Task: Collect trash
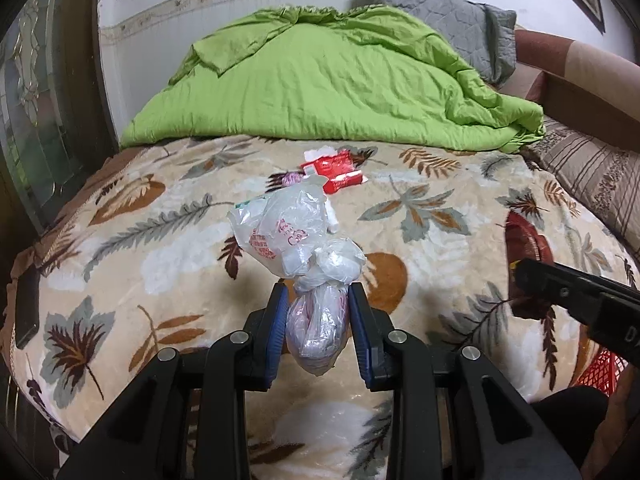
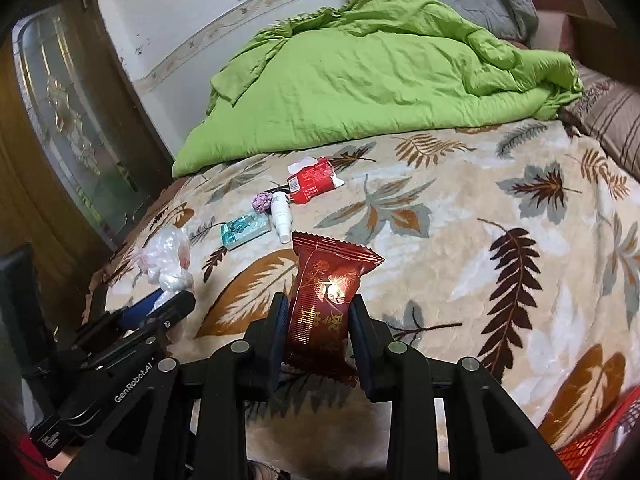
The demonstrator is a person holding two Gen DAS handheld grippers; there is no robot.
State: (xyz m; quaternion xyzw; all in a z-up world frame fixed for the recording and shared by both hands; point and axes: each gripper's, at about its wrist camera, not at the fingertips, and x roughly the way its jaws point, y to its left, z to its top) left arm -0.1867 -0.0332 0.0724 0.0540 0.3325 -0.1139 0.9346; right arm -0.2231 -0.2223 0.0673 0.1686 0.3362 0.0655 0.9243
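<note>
**A:** Trash is already in both hands. The left gripper [image 1: 318, 300] is clamped narrow on the knotted neck of a crumpled clear plastic bag with red print [image 1: 296, 240], which stands up over the leaf-patterned fleece blanket [image 1: 440, 208]. The right gripper [image 2: 318, 312] pinches a dark red foil snack wrapper [image 2: 326, 296] by its lower half, long axis running up and away from the fingers.

**B:** So where does it all go?

**A:** My guess is the red mesh plastic basket [image 2: 600, 440], low at the right edge of both views, just beside the bed. It lies to the right of both grippers, and the right hand looks nearer.

**B:** What remains on the bed?

**A:** Ahead of the fingers, near the rumpled green quilt [image 2: 380, 80]: a red-and-white printed packet [image 2: 312, 180], a small white plastic bottle [image 2: 281, 214], a teal rectangular pack [image 2: 245, 230] and a crumpled purple scrap [image 2: 262, 202].

**B:** Anything unclear?

**A:** The basket is cut off; its opening and contents are hidden. The bag hides part of the litter from the left view.
</note>
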